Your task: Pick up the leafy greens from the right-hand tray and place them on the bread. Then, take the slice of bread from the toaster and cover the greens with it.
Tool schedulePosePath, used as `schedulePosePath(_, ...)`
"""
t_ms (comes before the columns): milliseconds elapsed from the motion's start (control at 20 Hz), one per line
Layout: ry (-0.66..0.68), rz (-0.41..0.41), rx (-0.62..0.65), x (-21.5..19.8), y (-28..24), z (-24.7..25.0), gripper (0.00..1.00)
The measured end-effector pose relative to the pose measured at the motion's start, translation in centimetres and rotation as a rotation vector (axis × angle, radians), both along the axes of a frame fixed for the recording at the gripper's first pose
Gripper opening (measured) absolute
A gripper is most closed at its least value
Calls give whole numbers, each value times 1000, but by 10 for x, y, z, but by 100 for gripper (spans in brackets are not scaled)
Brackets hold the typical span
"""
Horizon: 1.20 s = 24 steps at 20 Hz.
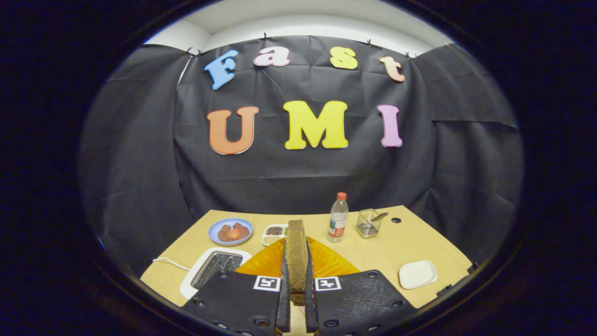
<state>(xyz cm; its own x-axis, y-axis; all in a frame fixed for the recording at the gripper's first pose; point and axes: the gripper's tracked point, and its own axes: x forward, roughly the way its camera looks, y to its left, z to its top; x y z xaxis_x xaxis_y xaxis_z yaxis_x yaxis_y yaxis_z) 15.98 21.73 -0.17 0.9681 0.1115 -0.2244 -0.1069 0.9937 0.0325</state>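
A brown slice of bread (295, 254) stands on edge between my fingers, held up over the table, and my gripper (295, 275) is shut on it. Under and behind the slice lies an orange mat (326, 263). The white toaster (210, 268) sits just left of my fingers, its slots showing dark. A small white tray (417, 274) lies to the right of my fingers with nothing on it that I can make out. The greens and the other bread are hidden behind the slice and my fingers.
Beyond the mat stand a blue plate with reddish food (230, 231), a small divided dish of seeds (274, 233), a plastic bottle with a red cap (338, 218) and a clear holder with a utensil (369, 223). The wooden table (387, 249) ends at the black cloth wall.
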Motion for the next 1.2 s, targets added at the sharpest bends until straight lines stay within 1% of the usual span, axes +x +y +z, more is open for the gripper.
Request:
schedulePosePath(200,59,-25,17,12,-23,-38,12)
schedulePosePath(400,134,-46,46,23,-38,-88,12)
schedulePosePath(600,185,-42,78,27,-44,-129,12)
schedulePosePath(700,213,-29,115,28,-44,-146,12)
schedulePosePath(850,257,-6,170,27,-52,-167,12)
schedulePosePath(1200,262,-12,191,37,-92,-192,12)
